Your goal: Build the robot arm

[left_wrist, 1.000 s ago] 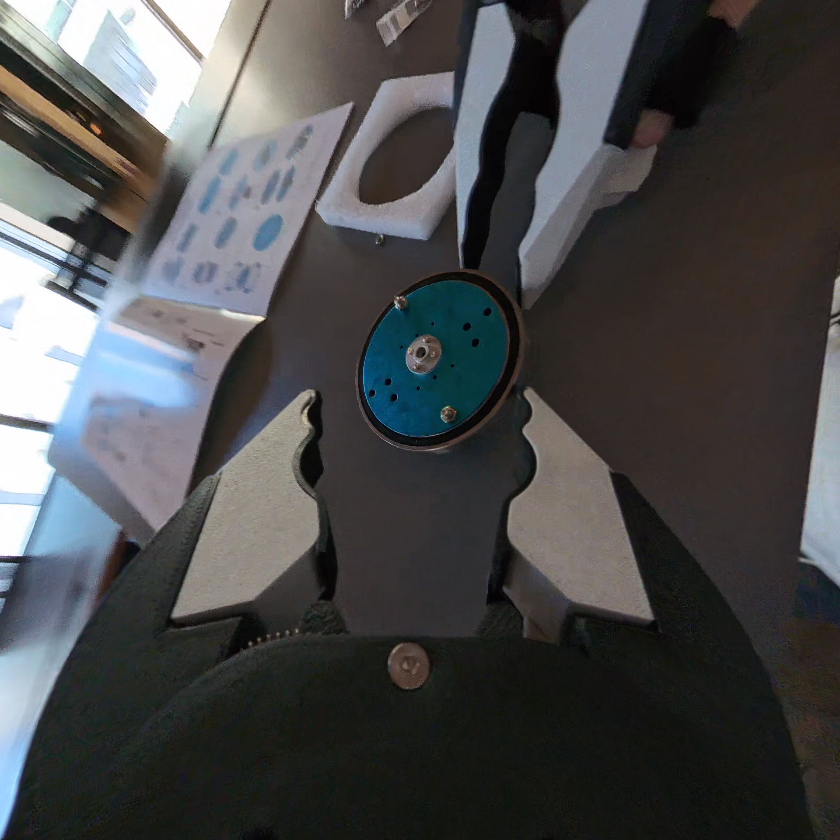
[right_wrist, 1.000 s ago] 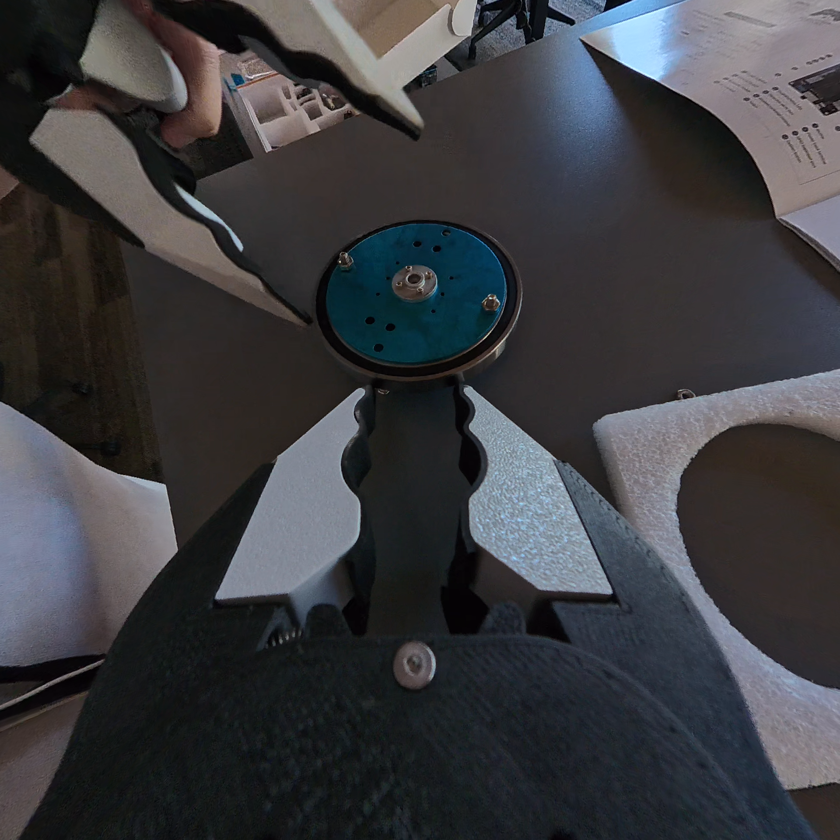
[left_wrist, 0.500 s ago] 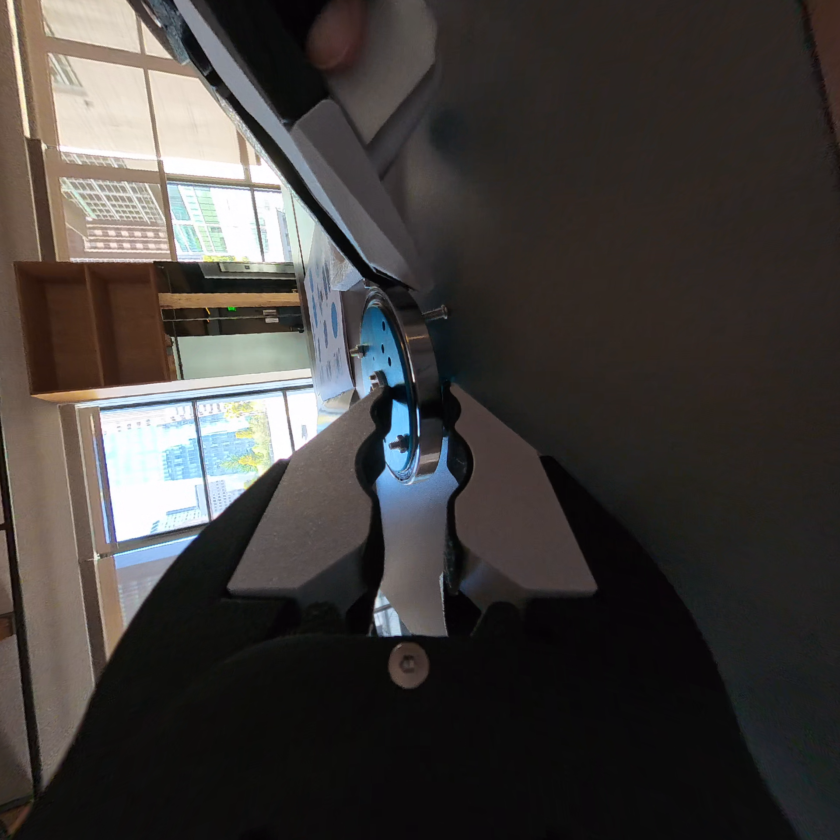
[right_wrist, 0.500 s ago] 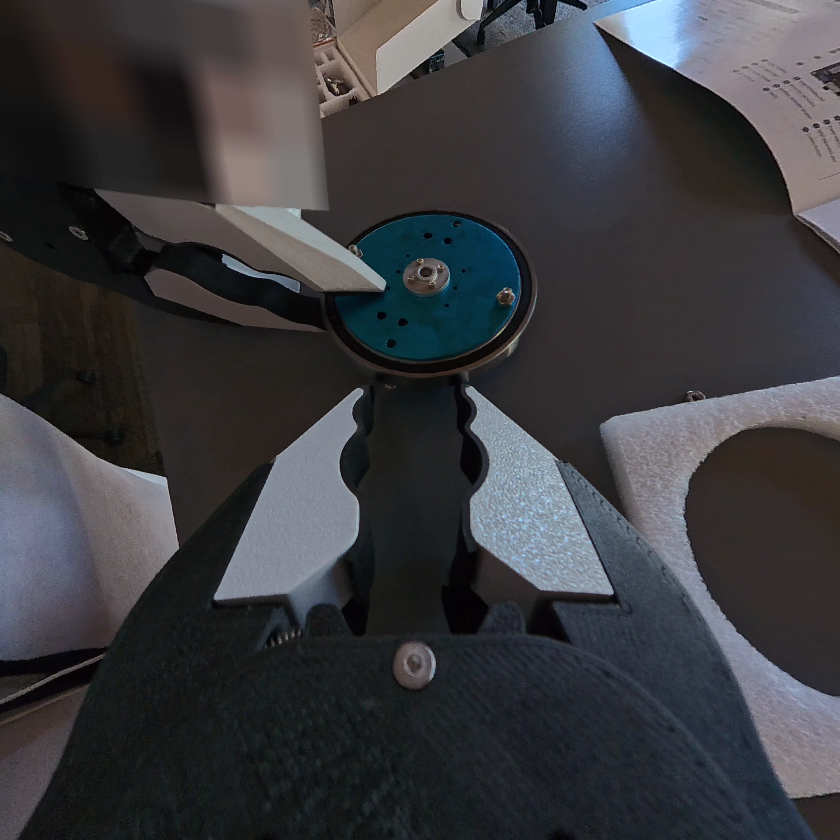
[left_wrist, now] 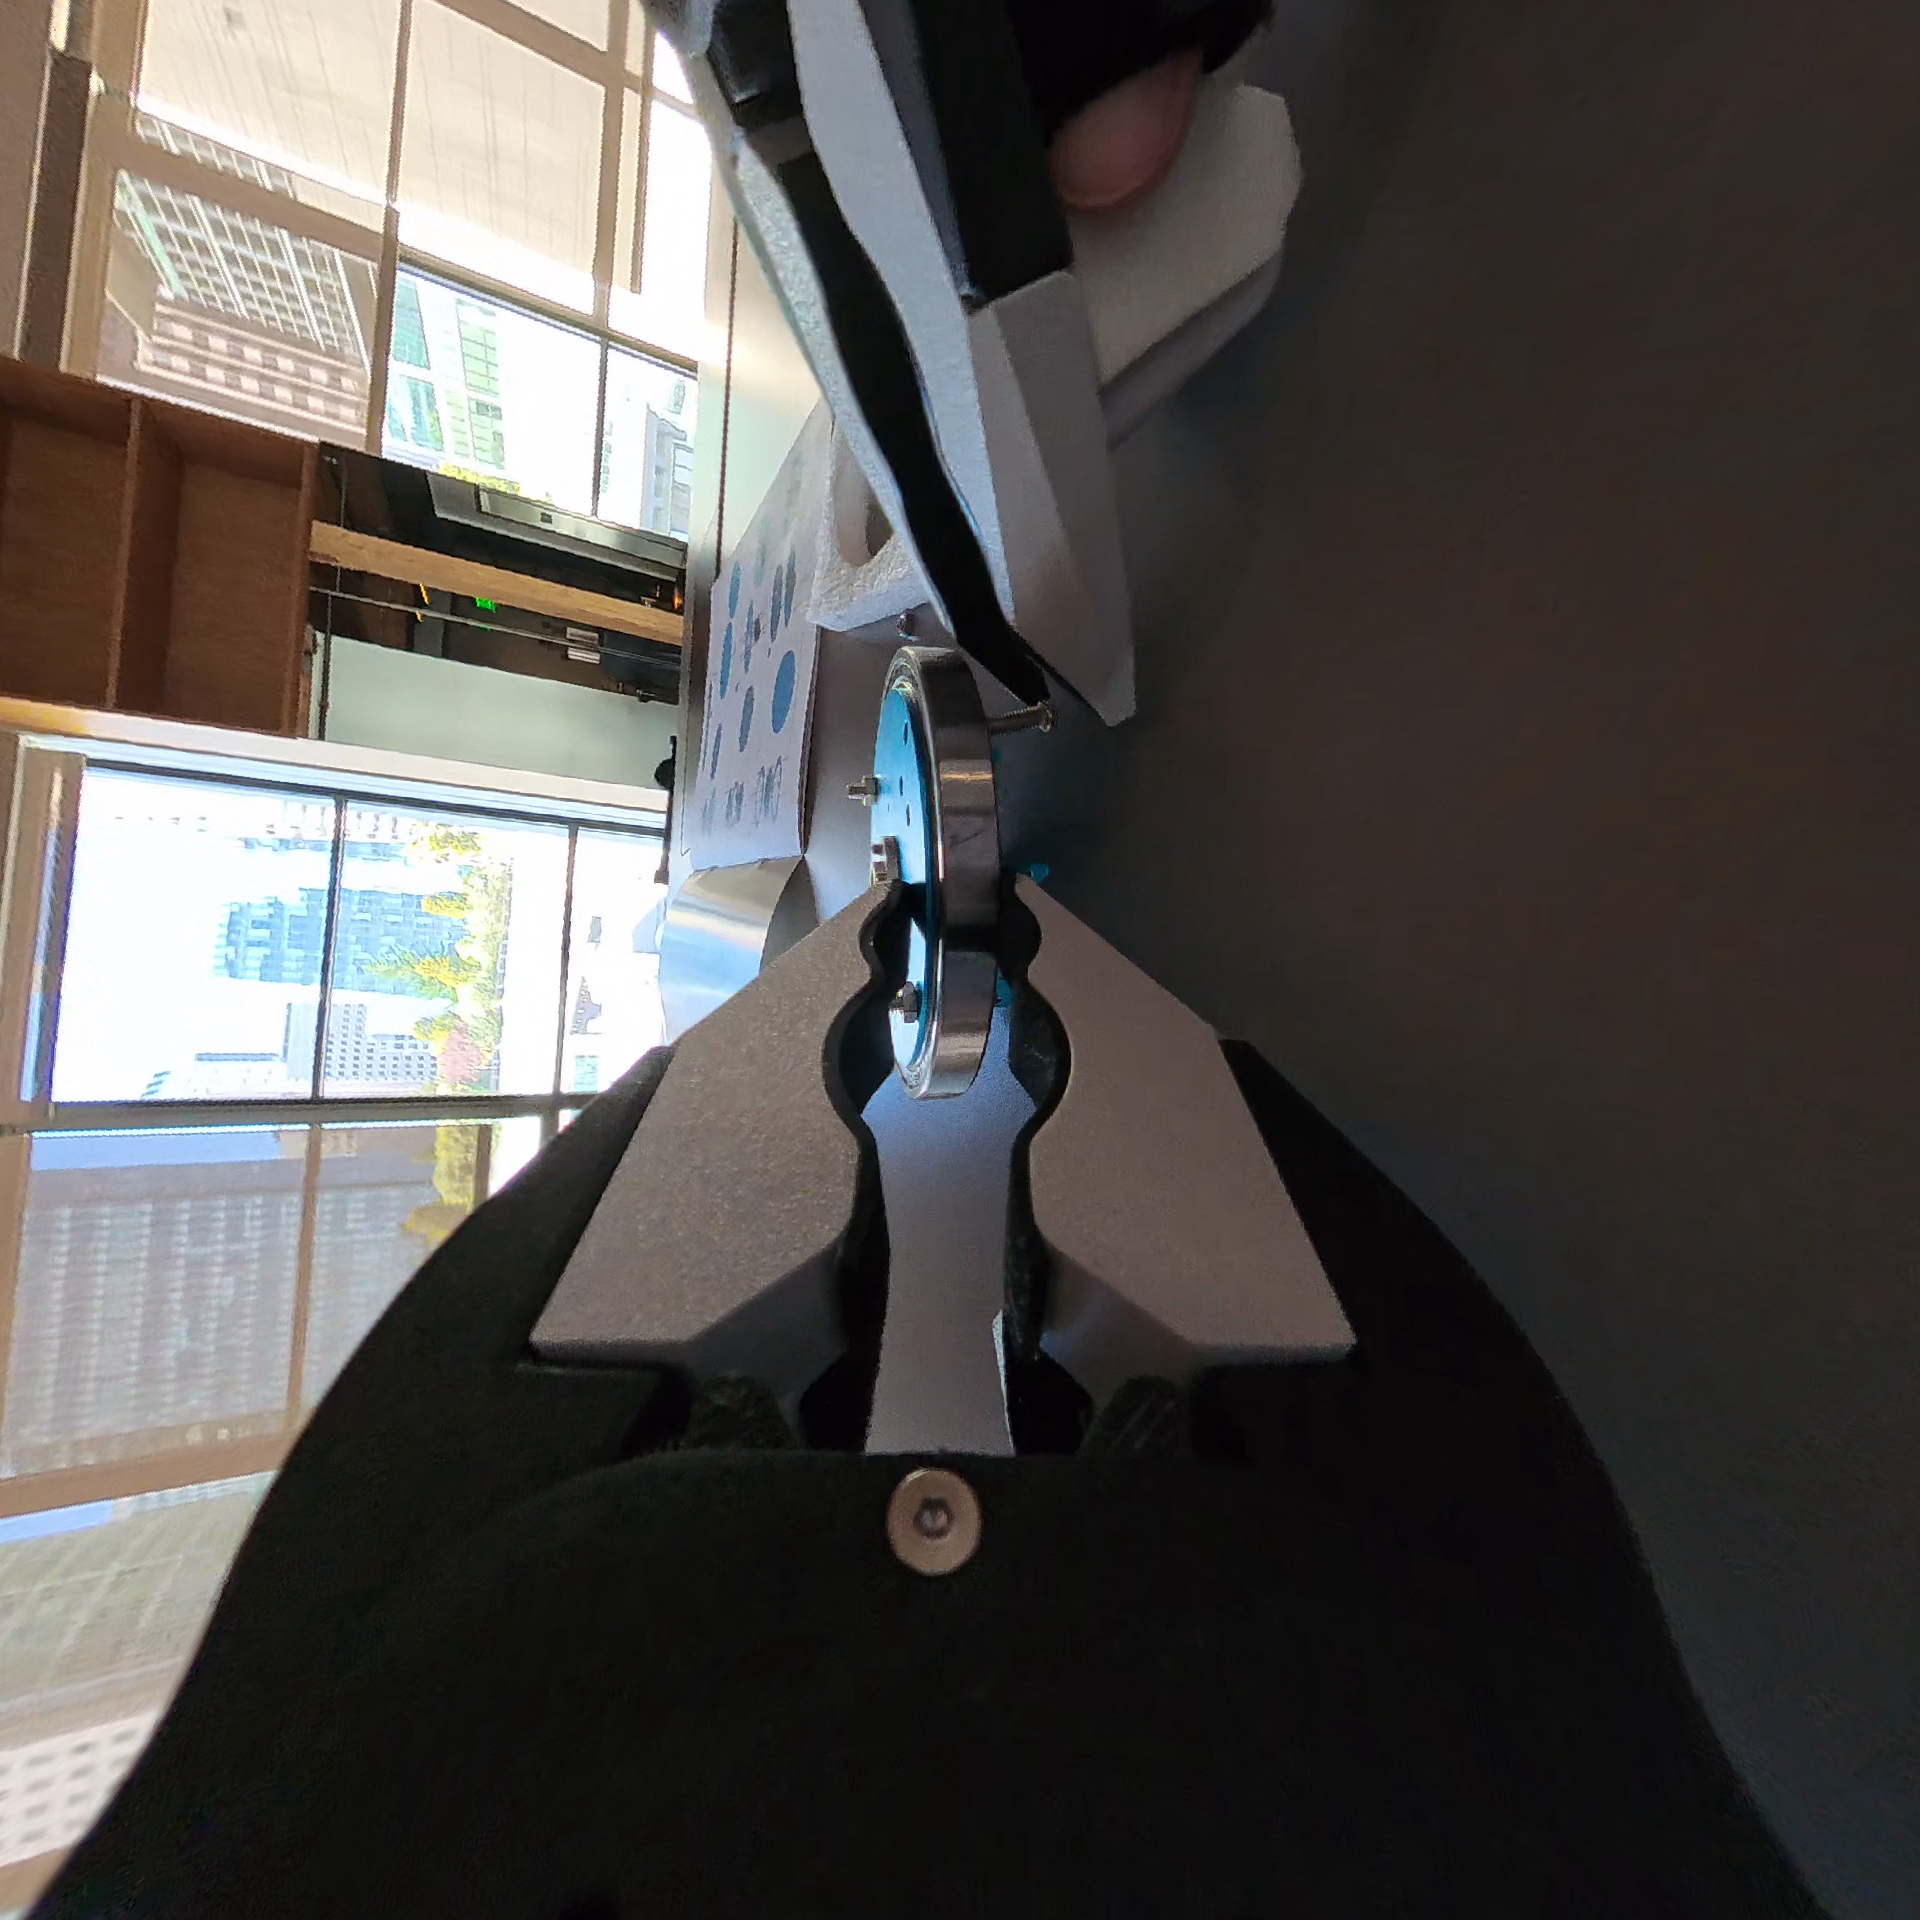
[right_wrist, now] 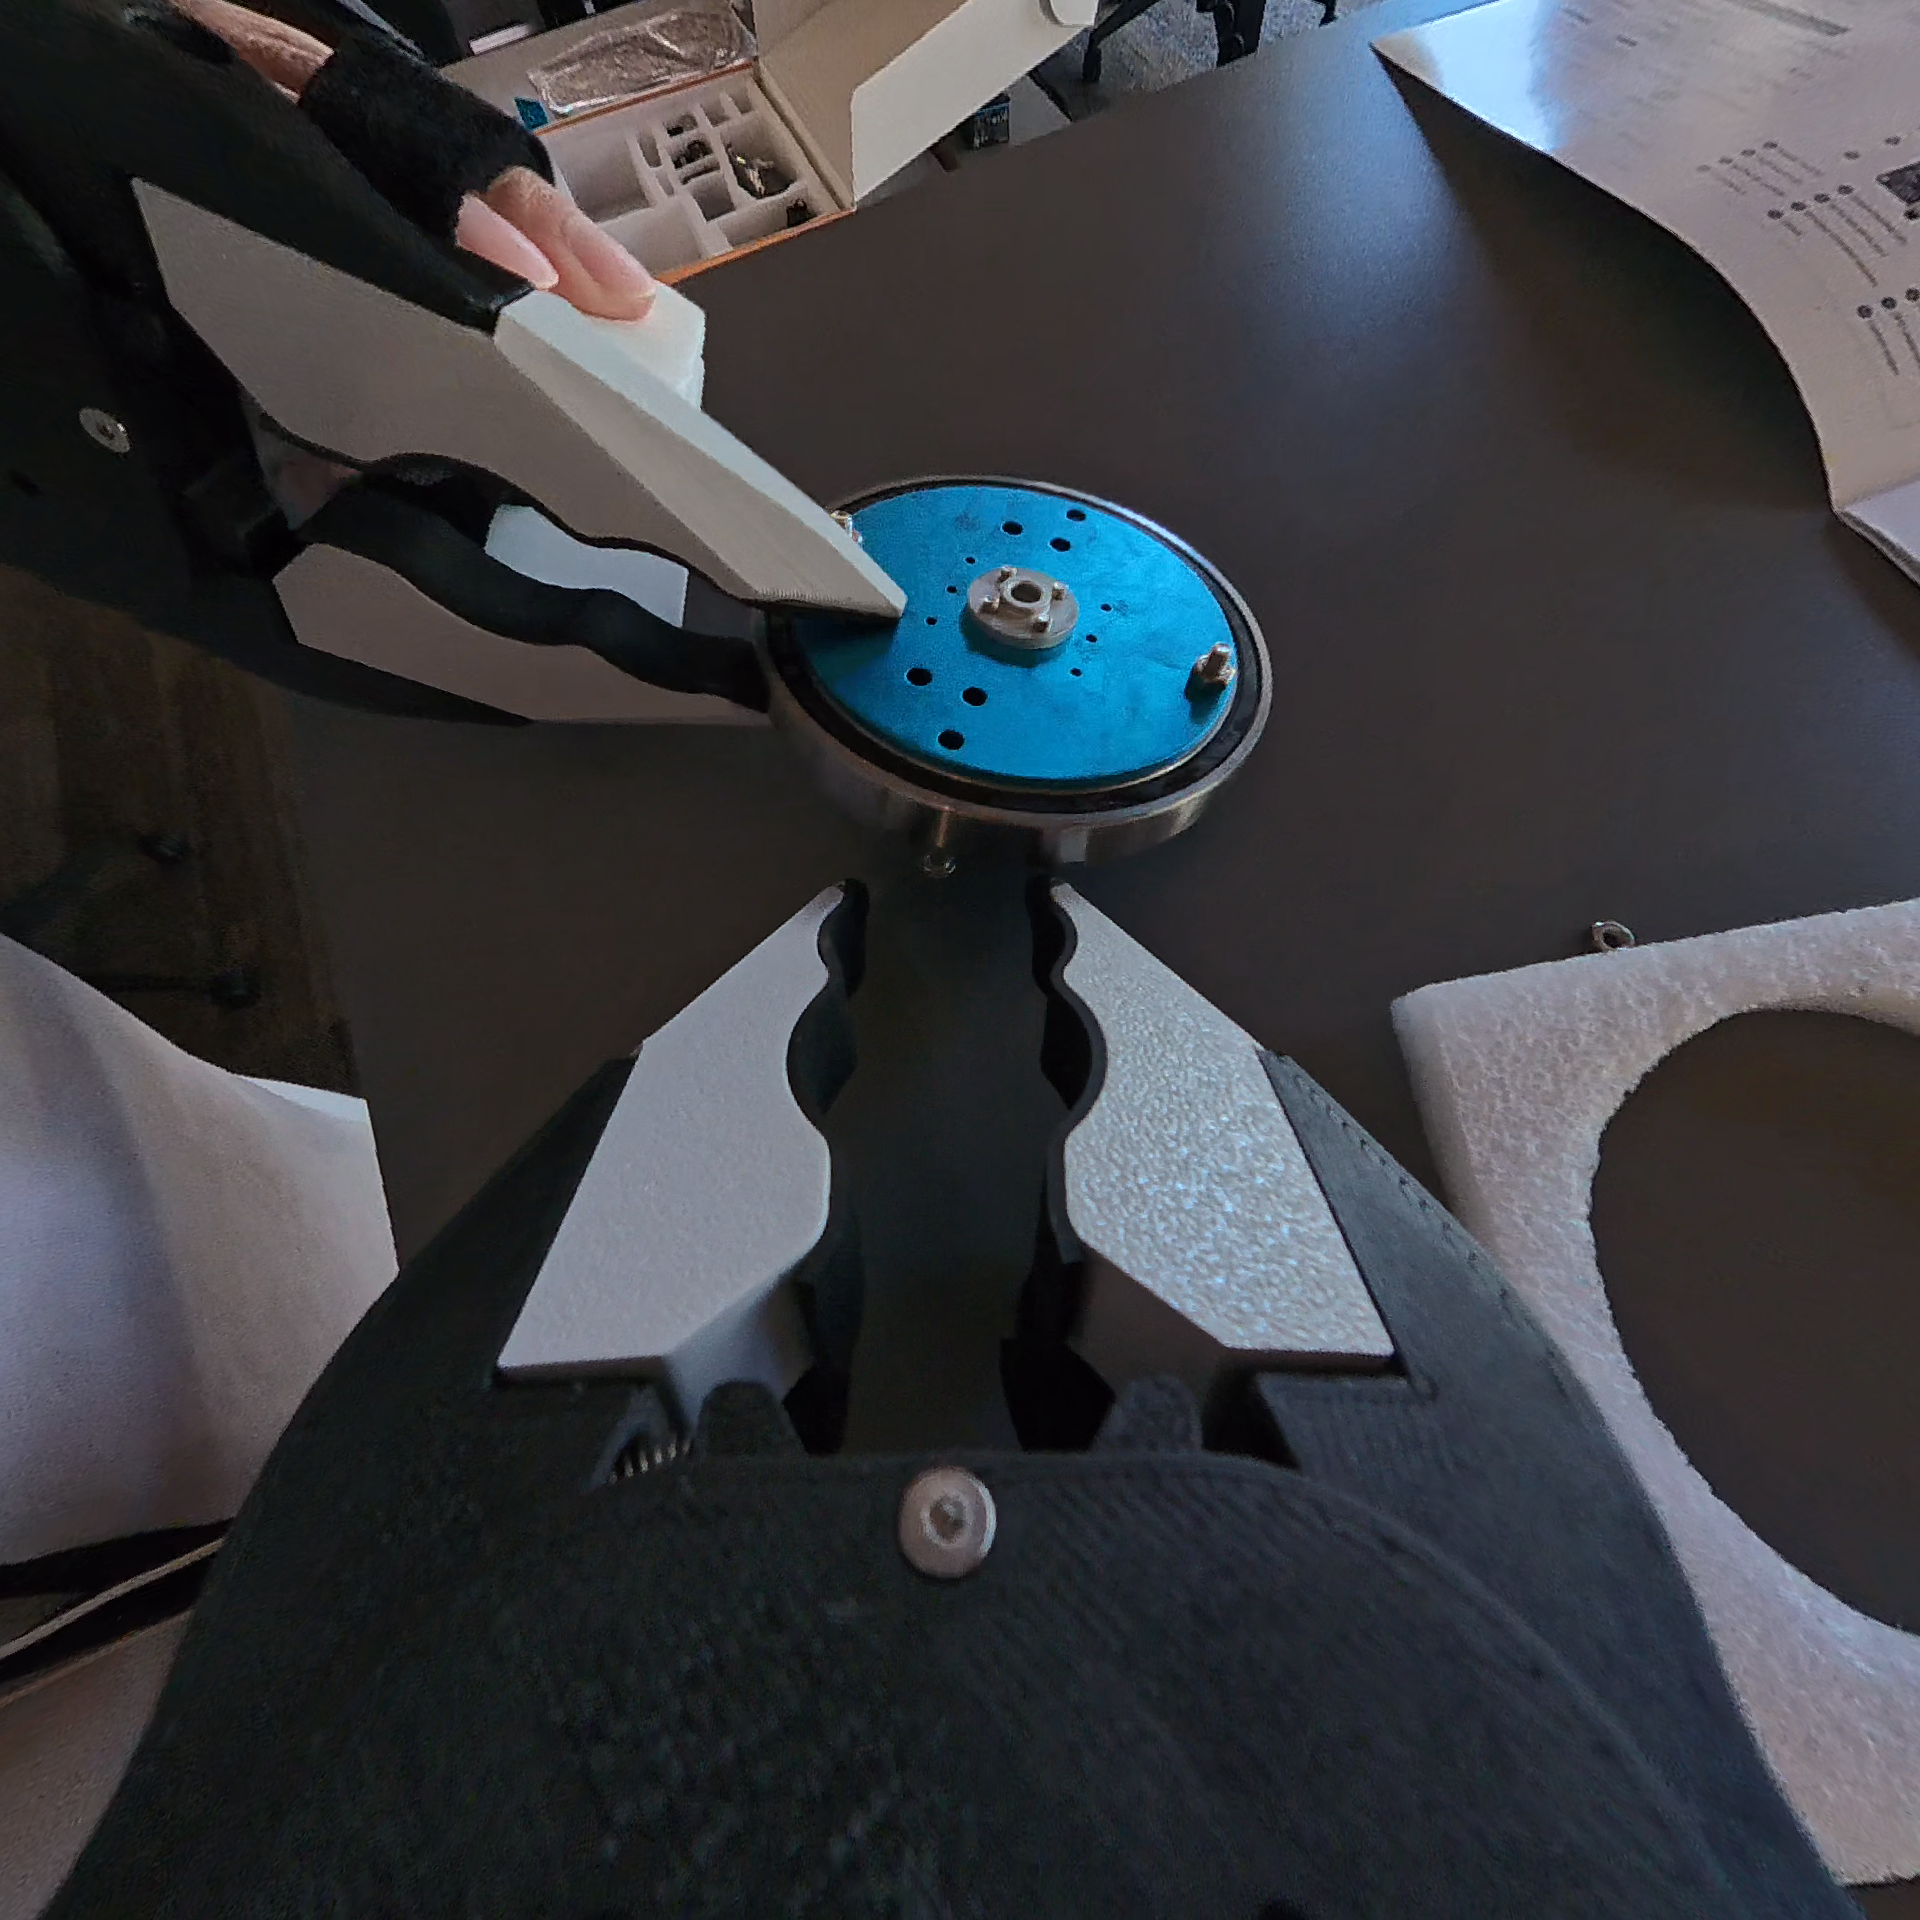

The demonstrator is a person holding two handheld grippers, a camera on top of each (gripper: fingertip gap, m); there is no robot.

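Note:
A round metal disc with a blue top plate (right_wrist: 1070, 717), a centre hub and upright screws sits on or just over the dark table (right_wrist: 1455, 468). My left gripper (right_wrist: 826, 644) comes in from the left and is shut on the disc's rim, one finger on the blue face and one underneath. In the left wrist view the disc (left_wrist: 961, 831) shows edge-on between my left gripper's (left_wrist: 951, 894) tips. My right gripper (right_wrist: 945, 894) is open and empty, its tips just short of the disc's near edge. It shows in the left wrist view (left_wrist: 997, 582) beyond the disc.
A white foam block with a round cut-out (right_wrist: 1538, 1091) lies right of my right gripper. Printed sheets (right_wrist: 1714, 156) lie at the far right. An open box of parts (right_wrist: 727, 135) stands beyond the table. White material (right_wrist: 156, 1195) lies at the left. The grippers are tip to tip, or close to it.
My left gripper was open and facing the disc's blue face. It rolled sideways and shut on the disc's rim. The disc now looks closer to my right gripper, which stayed open.

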